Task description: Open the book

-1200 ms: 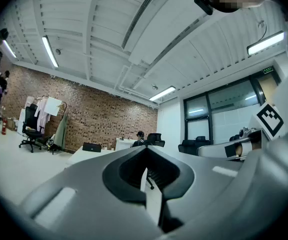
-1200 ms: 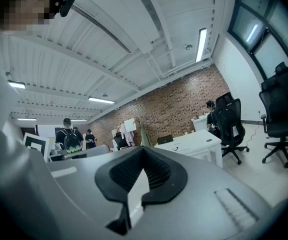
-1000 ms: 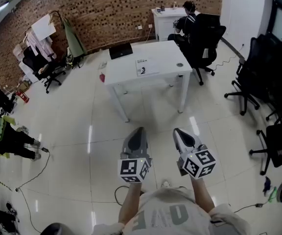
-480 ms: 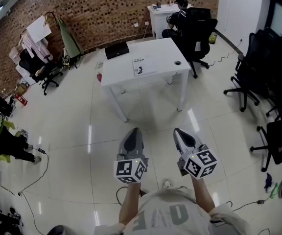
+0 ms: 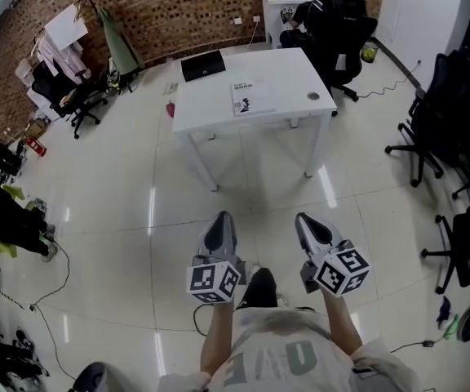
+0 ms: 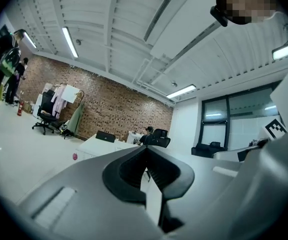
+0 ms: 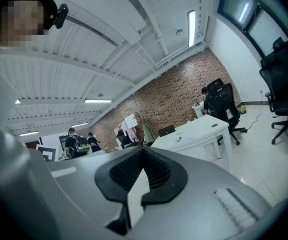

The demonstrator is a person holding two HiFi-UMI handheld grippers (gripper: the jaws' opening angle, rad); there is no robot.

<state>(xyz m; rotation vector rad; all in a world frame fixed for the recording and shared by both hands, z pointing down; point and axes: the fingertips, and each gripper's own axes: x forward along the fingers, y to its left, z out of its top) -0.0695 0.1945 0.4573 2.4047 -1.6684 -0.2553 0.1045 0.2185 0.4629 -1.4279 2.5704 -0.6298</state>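
The book [image 5: 250, 98] is thin and white with dark print. It lies shut on the white table [image 5: 284, 76], a few steps ahead of me in the head view. In the right gripper view the book [image 7: 178, 139] is a small patch on the table [image 7: 199, 129]. My left gripper [image 5: 220, 224] and right gripper [image 5: 311, 224] are held side by side over the floor, well short of the table. Both point forward, shut, with nothing in them. The left gripper [image 6: 146, 153] and the right gripper [image 7: 143, 153] have their black pads closed together at the tips.
A black laptop [image 5: 203, 64] and a small dark disc [image 5: 313, 96] also sit on the table. A person sits at a back desk in a black chair [image 5: 341, 31]. Black office chairs [image 5: 455, 113] line the right side. Cables [image 5: 43, 317] cross the floor at left.
I have stepped toward the table: it sits lower and larger in the head view. A dark shoe now shows between the grippers. Both grippers stay shut and side by side.
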